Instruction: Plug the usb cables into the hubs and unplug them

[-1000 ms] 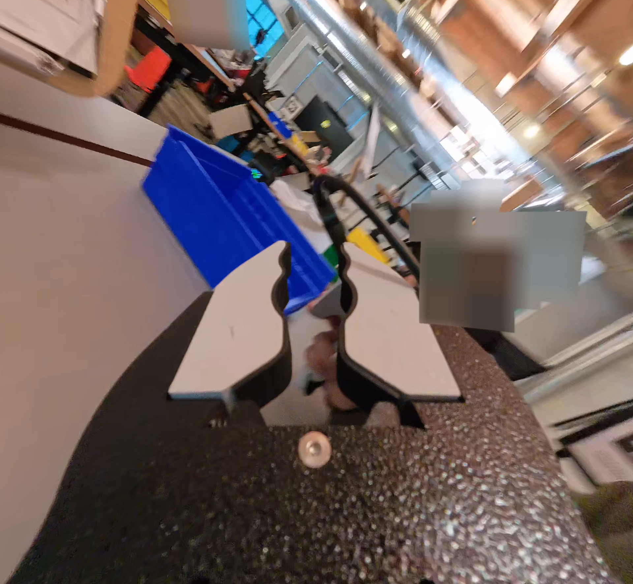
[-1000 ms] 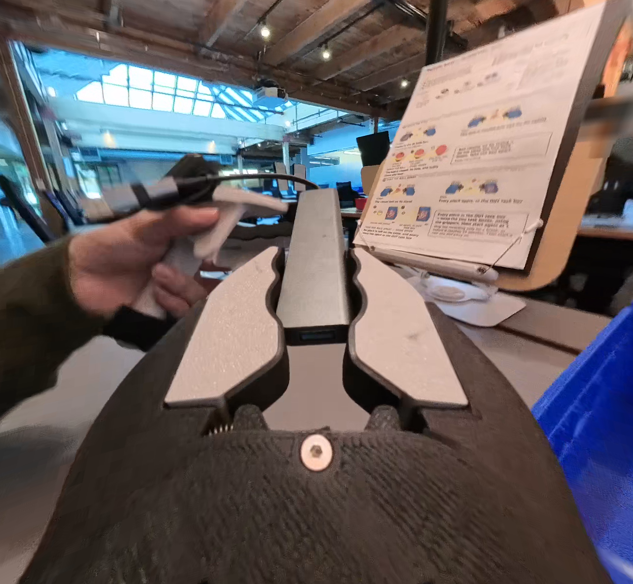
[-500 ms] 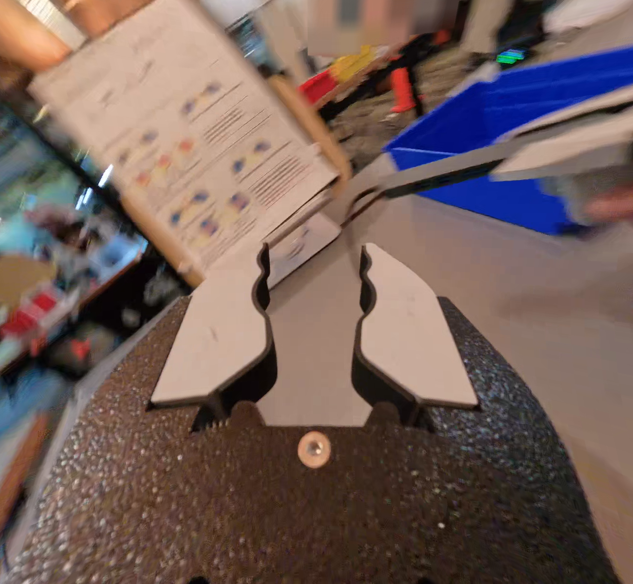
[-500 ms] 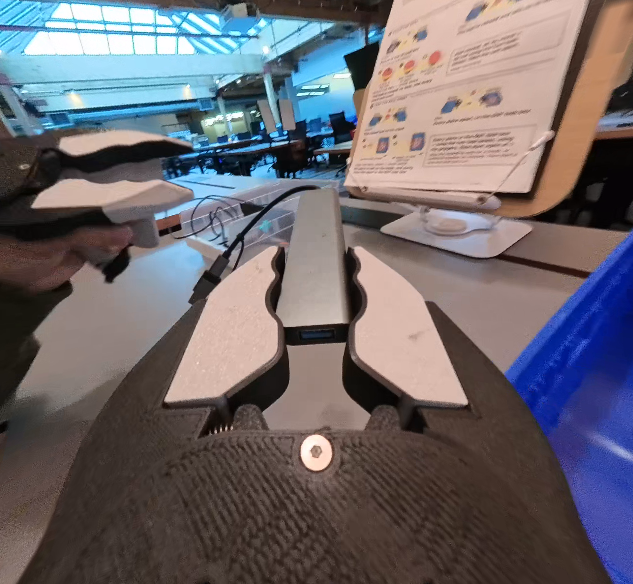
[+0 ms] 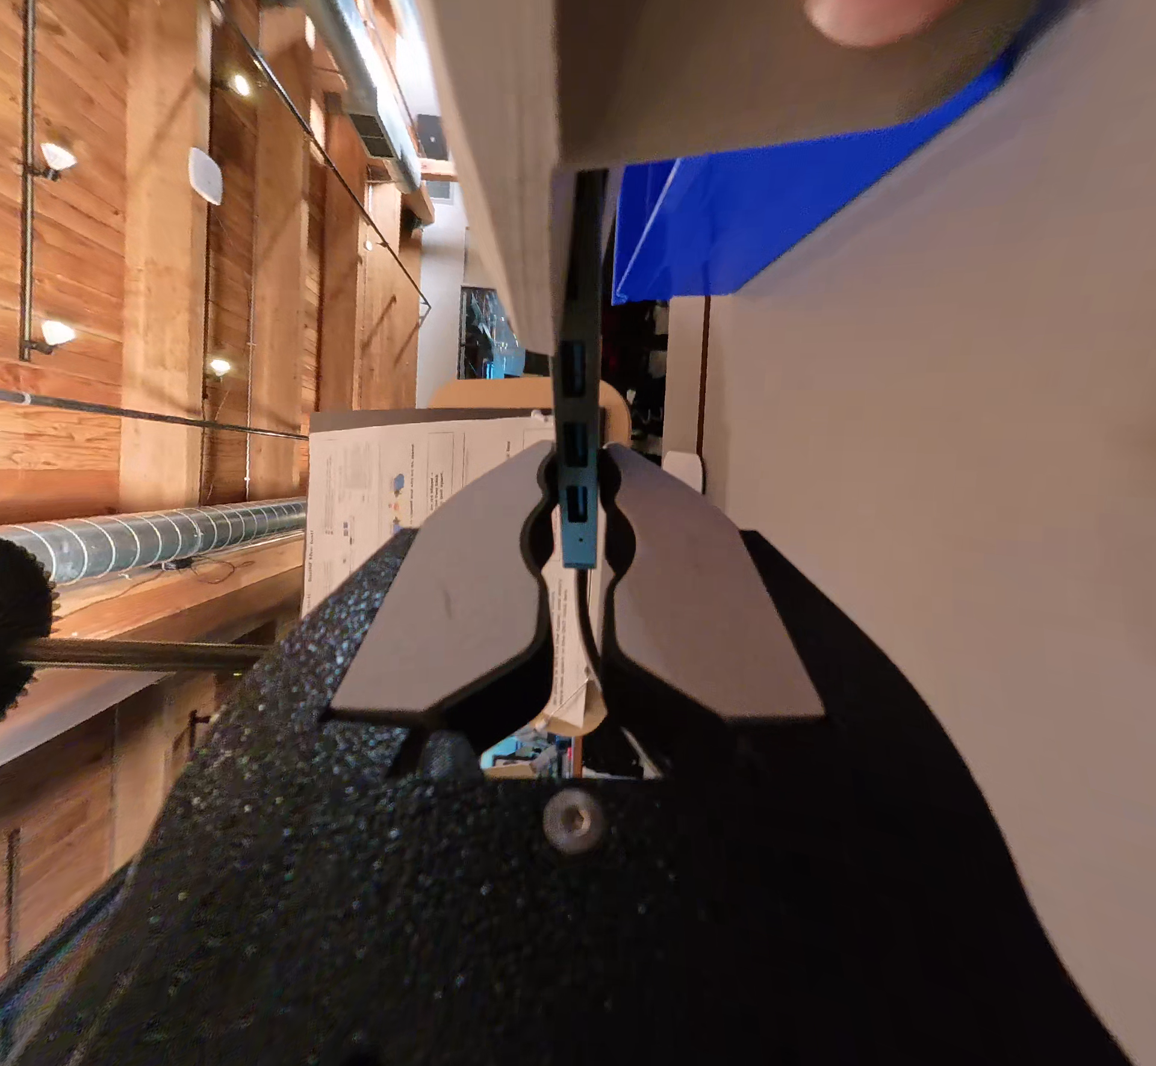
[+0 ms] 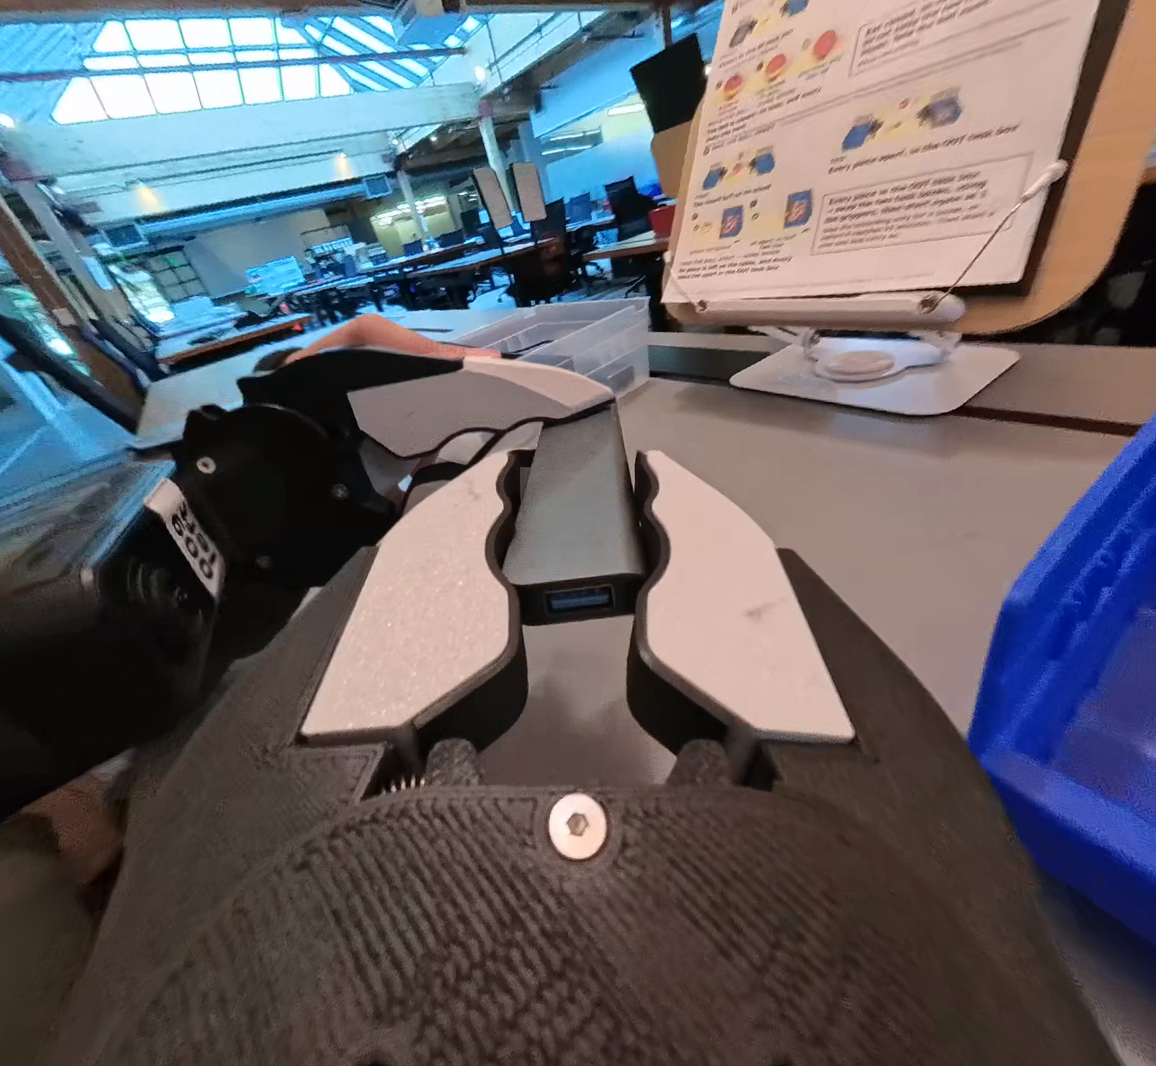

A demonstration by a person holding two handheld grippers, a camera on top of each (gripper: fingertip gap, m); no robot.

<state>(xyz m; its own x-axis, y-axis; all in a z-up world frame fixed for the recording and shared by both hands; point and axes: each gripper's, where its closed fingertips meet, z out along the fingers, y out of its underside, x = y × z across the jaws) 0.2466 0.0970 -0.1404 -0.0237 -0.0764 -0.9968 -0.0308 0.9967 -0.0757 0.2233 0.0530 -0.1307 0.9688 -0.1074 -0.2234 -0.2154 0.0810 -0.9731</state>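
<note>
A grey USB hub (image 6: 572, 510) is clamped lengthwise in my right gripper (image 6: 575, 460), with one blue port facing the camera. My left gripper (image 6: 563, 417) comes in from the left, turned on its side, and its fingers close over and under the hub's far end. In the left wrist view the hub (image 5: 578, 473) stands on edge between the fingers of my left gripper (image 5: 575, 454), showing a row of blue ports. Its thin black cable (image 5: 585, 611) hangs from that end. My right gripper's finger (image 5: 688, 35) fills the top of that view.
A blue bin (image 6: 1076, 661) stands close on the right, also in the left wrist view (image 5: 782, 223). An instruction sheet on a stand (image 6: 876, 98) is at the back right. A clear plastic organiser box (image 6: 563, 329) sits behind the grippers on the grey table (image 6: 876, 504). My right fingertips sit around 5 centimetres from my left ones.
My left gripper has let the cable go, swung in from the left, rolled onto its side and closed on the hub's far end. My right gripper keeps its hold on the hub.
</note>
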